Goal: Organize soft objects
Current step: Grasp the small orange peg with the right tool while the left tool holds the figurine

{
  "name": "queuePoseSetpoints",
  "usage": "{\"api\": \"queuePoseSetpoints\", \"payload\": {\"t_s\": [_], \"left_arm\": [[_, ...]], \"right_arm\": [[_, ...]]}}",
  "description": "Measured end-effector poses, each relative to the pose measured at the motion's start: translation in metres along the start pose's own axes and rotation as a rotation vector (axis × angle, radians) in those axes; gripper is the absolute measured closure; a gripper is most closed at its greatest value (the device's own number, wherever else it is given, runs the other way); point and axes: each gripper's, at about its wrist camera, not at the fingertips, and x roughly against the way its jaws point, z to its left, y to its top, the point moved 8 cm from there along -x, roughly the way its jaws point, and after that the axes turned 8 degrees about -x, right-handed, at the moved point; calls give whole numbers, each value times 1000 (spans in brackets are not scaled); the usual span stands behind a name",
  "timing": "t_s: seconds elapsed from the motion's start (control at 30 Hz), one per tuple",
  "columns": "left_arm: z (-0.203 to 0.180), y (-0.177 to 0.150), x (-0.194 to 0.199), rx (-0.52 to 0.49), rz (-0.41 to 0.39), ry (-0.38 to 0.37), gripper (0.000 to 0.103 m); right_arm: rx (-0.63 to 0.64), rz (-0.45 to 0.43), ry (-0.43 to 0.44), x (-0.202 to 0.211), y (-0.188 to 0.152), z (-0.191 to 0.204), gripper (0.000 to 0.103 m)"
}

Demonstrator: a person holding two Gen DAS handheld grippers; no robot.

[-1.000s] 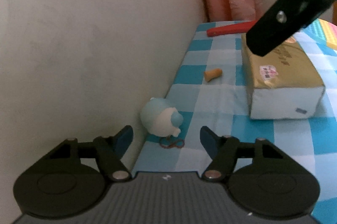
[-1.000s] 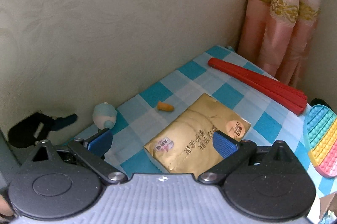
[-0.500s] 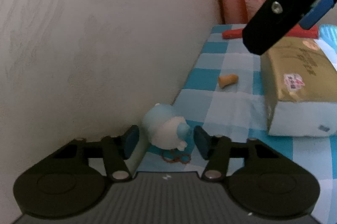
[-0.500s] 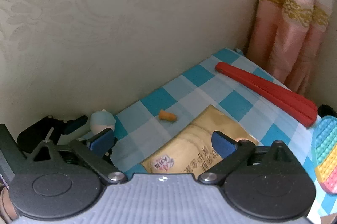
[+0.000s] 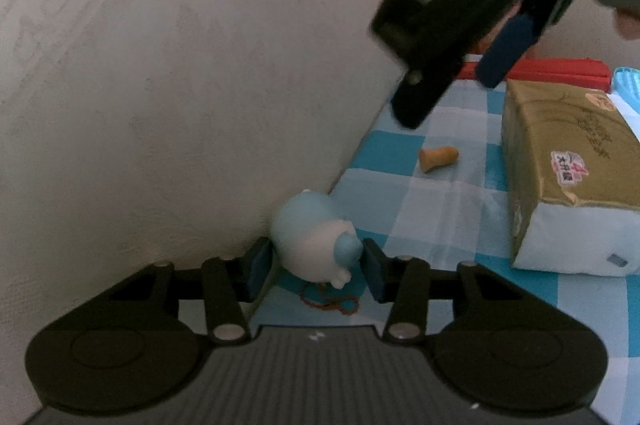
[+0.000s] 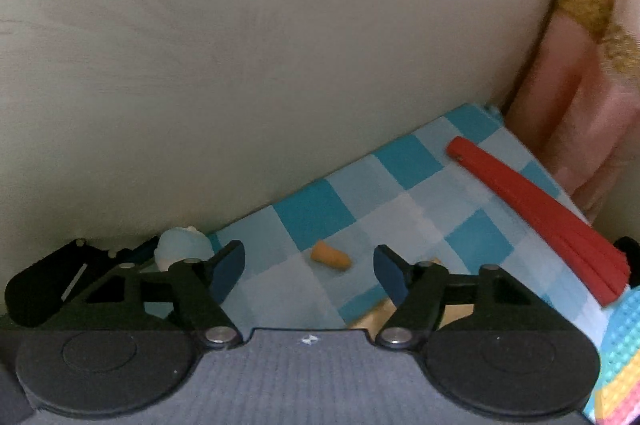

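A small blue and white soft toy (image 5: 316,245) lies on the blue checked cloth (image 5: 460,225) against the wall. My left gripper (image 5: 316,271) has a pad touching each side of it, and its jaws are still closing. An orange foam earplug (image 6: 330,256) lies further along the cloth. My right gripper (image 6: 309,271) hovers over it, jaws closing, with the earplug just ahead between the pads and untouched. In the left wrist view the right gripper (image 5: 448,97) hangs above the earplug (image 5: 438,157). The toy (image 6: 180,245) also shows at the left of the right wrist view.
A gold-wrapped tissue pack (image 5: 560,161) stands right of the earplug. A red folded strip (image 6: 540,209) lies at the far end by the pink curtain (image 6: 592,85). A rainbow bubble pad (image 6: 616,357) is at the right. A reddish bead string (image 5: 328,299) lies under the toy. The wall bounds the left.
My left gripper has moved up to the toy and its jaws have narrowed onto it. My right gripper has shifted from over the tissue pack to over the earplug, jaws narrowing.
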Motion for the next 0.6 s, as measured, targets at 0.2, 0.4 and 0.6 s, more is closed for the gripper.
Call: {"api": "queuePoseSetpoints", "payload": {"t_s": [0.2, 0.4, 0.6], "left_arm": [[1, 0, -2, 2, 9, -10, 56], [5, 3, -9, 11, 10, -22, 56], [4, 4, -10, 16, 6, -34, 56]], "right_arm": [[-109, 148, 1, -35, 8, -2, 39], [-182, 229, -78, -57, 10, -4, 39], [-216, 265, -146, -72, 6, -9, 41]]}}
